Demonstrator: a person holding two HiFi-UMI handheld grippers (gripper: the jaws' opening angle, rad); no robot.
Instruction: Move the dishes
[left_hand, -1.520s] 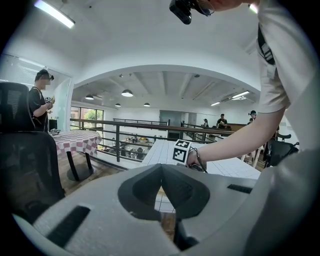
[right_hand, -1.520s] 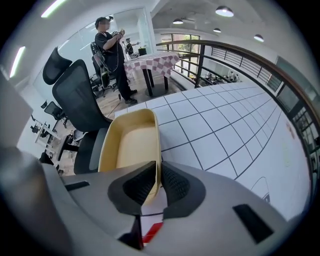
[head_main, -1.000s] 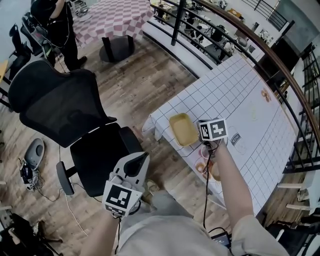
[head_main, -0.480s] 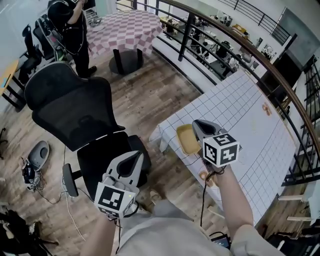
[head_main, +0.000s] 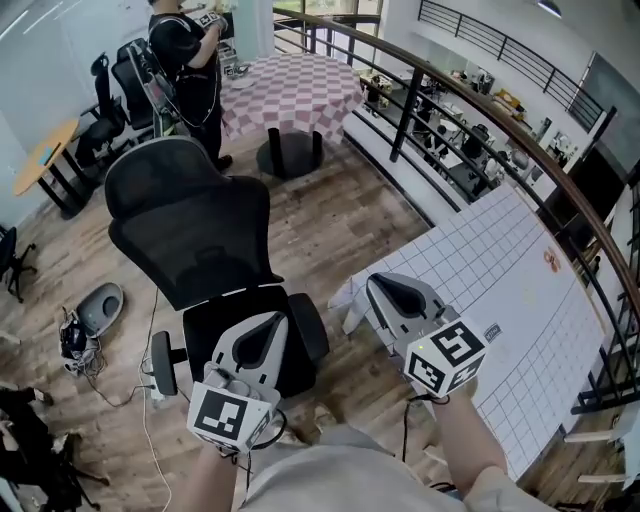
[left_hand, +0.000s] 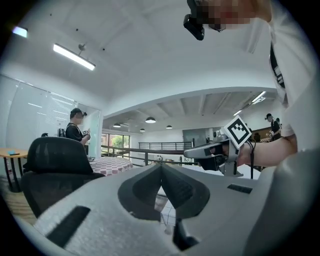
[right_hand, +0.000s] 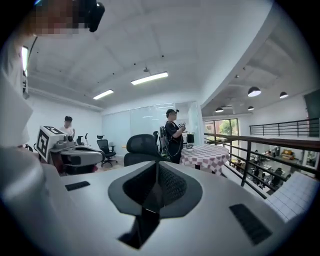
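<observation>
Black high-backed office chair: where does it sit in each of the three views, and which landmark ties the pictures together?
Head view: the black high-backed office chair is left of centre, in the upper half.
Left gripper view: the chair is at the left edge, mid-height.
Right gripper view: the chair is near the centre, small and far off.
Shared landmark: the red-and-white checked table, to the chair's right in every view.

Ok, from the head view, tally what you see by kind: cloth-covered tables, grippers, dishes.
Cloth-covered tables: 2 (pink-and-white checked round table, white grid-patterned table)
Hand-held grippers: 2 (left gripper, right gripper)
Dishes: 0 in view
Total: 4
</observation>
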